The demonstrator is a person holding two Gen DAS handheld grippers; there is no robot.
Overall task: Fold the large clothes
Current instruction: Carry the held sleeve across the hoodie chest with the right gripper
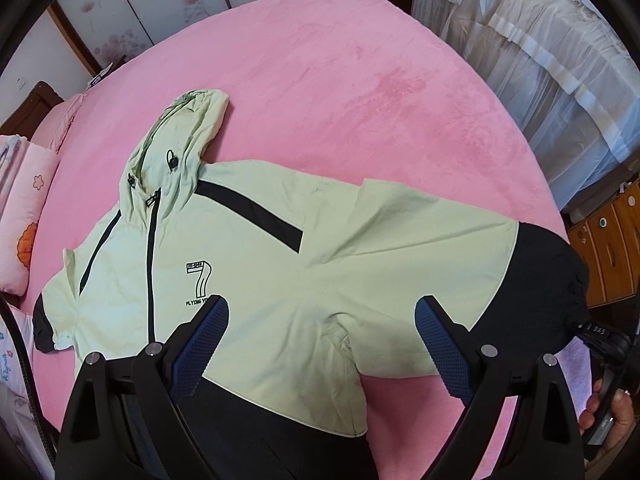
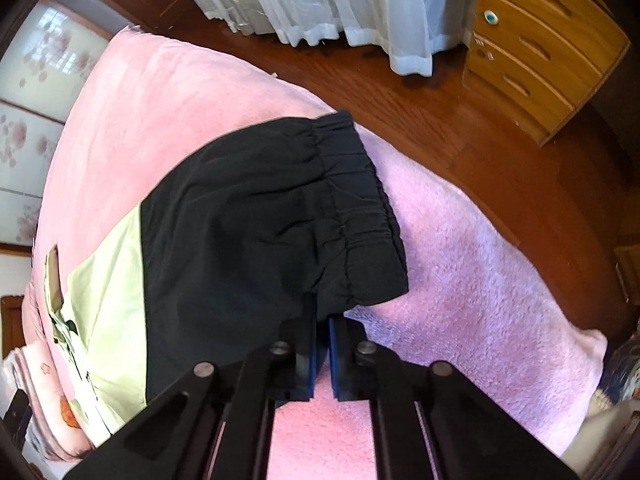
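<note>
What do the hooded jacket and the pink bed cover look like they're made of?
The hooded jacket looks like thin woven synthetic, maybe nylon or polyester: smooth and matte, with sharp creases; its black elastic cuff is gathered into fine puckers. The pink bed cover looks like plush fleece: fuzzy nap, with brushed patches showing darker. Neither fibre can be confirmed by sight.

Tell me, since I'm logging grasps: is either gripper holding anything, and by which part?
The right gripper is shut on the jacket's black cuff, at its near edge. The left gripper is open above the jacket, holding nothing.
</note>
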